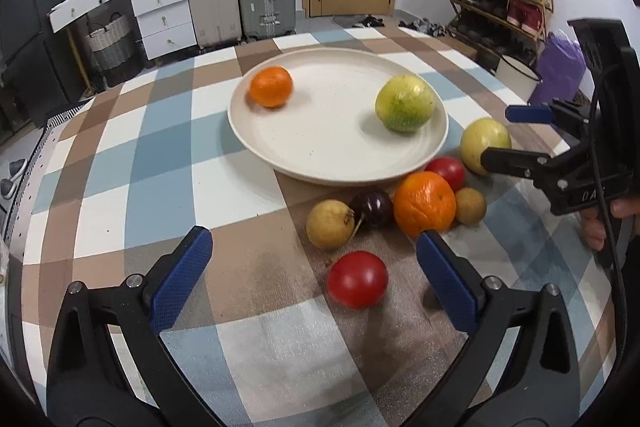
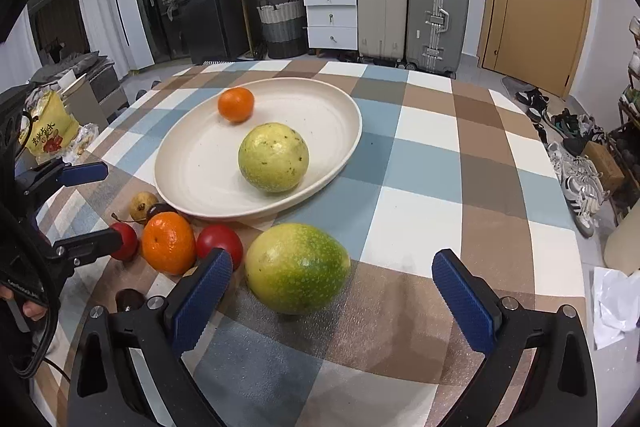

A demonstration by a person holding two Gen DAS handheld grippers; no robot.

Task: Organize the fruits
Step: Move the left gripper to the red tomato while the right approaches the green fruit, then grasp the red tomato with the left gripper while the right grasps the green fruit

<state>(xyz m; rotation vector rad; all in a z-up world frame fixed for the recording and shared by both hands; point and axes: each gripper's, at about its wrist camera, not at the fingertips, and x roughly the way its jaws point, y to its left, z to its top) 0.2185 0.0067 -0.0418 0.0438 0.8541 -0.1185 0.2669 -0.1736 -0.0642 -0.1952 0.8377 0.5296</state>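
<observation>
1. My left tongs (image 1: 314,269) hang spread wide and empty above the tabletop (image 1: 160,155), with the near tomato (image 1: 357,279) lying between the pads but touching neither.
2. My right tongs (image 2: 332,285) are likewise spread and hold nothing; the big green fruit (image 2: 297,267) sits on the cloth between them, nearer the left pad, just in front of the plate (image 2: 192,163).
3. On the plate already: a mandarin (image 2: 236,104) at the far side and a pale guava (image 2: 273,157) near the middle. Both look slightly blurred, so they may be rolling.
4. Off the plate, bunched against its near rim: an orange (image 1: 424,203), a second tomato (image 1: 446,169), a dark plum (image 1: 372,207), a yellowish pear (image 1: 330,224) and a small brown fruit (image 1: 471,206).
5. I judge the tomato to be light, smooth-skinned and soft. I would close on its widest part, pads on opposite sides, gently, since a hard squeeze would bruise or split it.
6. The green fruit looks heavier, firm and waxy. I would take it across its short axis at the widest girth; off centre, it would likely slip out.
7. Every piece is round, so it will roll when set down. I would put each down low, away from the plate's rim.
</observation>
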